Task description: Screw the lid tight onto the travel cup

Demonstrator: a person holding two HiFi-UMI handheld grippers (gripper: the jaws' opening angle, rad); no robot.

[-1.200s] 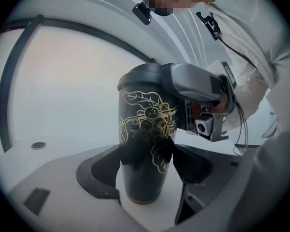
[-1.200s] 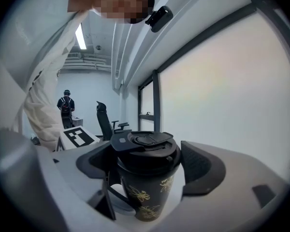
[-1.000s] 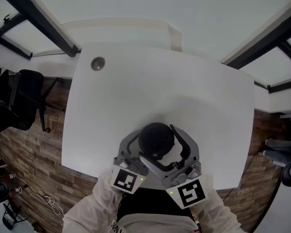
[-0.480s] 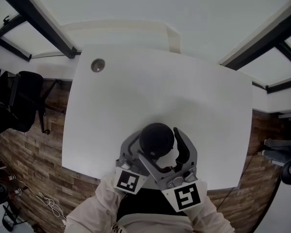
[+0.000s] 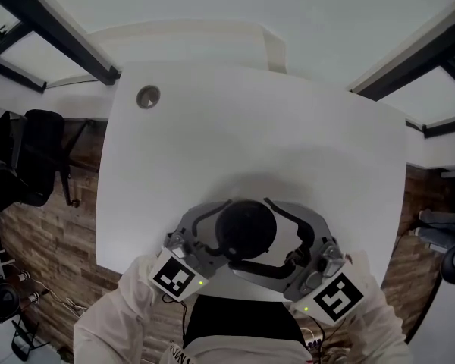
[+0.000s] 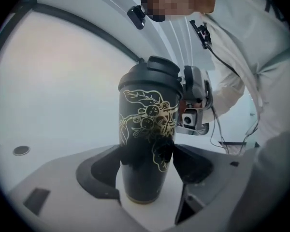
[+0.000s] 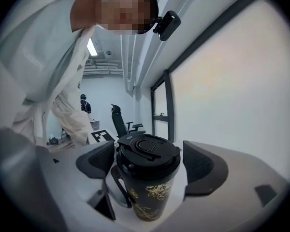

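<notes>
the left claw [image 6: 146, 156] is clamped low on the travel cup [image 6: 147, 129], a pad pressed to the body at 3 and at 9 o'clock. the cup stands upright at 6 o'clock on the white worktop [image 5: 250, 127], close to its near edge. if the cup turns with the lid [image 7: 147, 151], the smooth tapered wall may slip in so low a hold, and nothing tightens.

the right claw [image 7: 150, 163] stands apart around the lid, its jaws just beside the rim and seemingly not touching. closing off-centre, it could catch the carry loop [image 7: 117, 187] at 7 o'clock or the flip cap, and tilt the lid into a crossed thread.

the threads are hidden, so i cannot tell how far the lid is seated. from above, the lid covers the cup's body and both claws' tips.
</notes>
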